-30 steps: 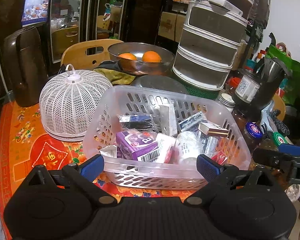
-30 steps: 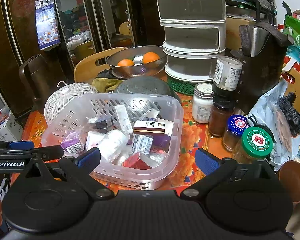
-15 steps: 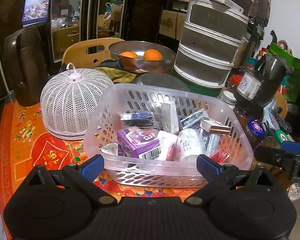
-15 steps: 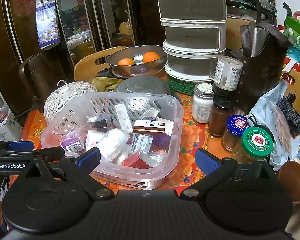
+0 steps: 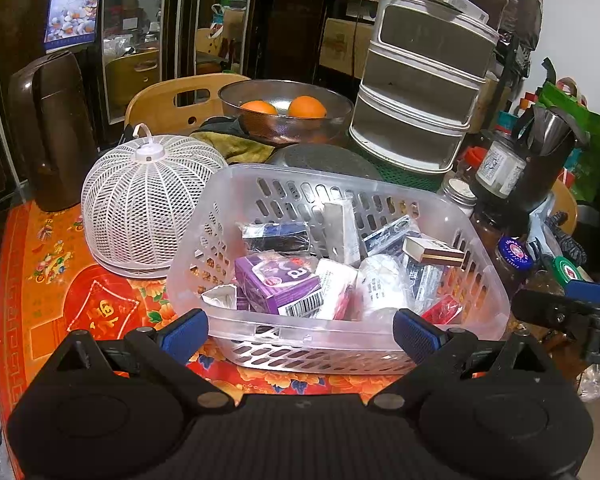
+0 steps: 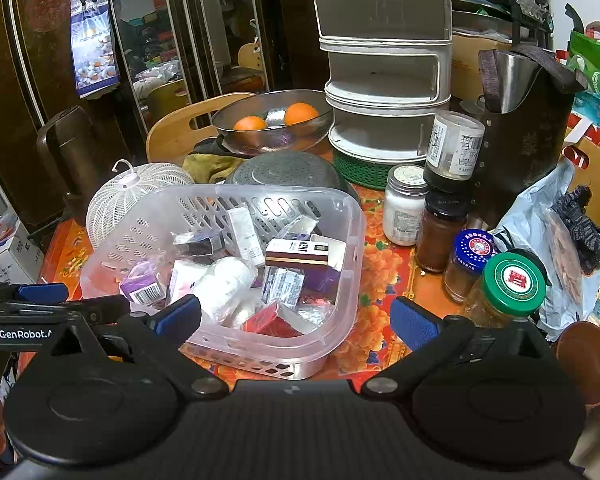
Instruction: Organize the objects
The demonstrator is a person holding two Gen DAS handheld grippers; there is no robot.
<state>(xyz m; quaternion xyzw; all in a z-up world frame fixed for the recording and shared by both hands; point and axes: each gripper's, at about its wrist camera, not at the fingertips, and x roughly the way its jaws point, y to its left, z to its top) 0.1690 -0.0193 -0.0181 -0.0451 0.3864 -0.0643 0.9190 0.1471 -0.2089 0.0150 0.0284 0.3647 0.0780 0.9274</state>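
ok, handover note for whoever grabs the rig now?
Left gripper: open, empty, at the basket's near wall.
Right gripper: open, empty, by the basket's near right corner.
Basket sits on the table, full of small packs: purple box, Kent box, white roll.
Jars stand right of it, tiered rack behind.
Done: nothing visibly sorted yet.
Left: presumably pick items out and place them.

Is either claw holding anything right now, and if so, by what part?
Nothing is held. The left claw and right claw are both open and empty, in front of the clear basket of small packages.
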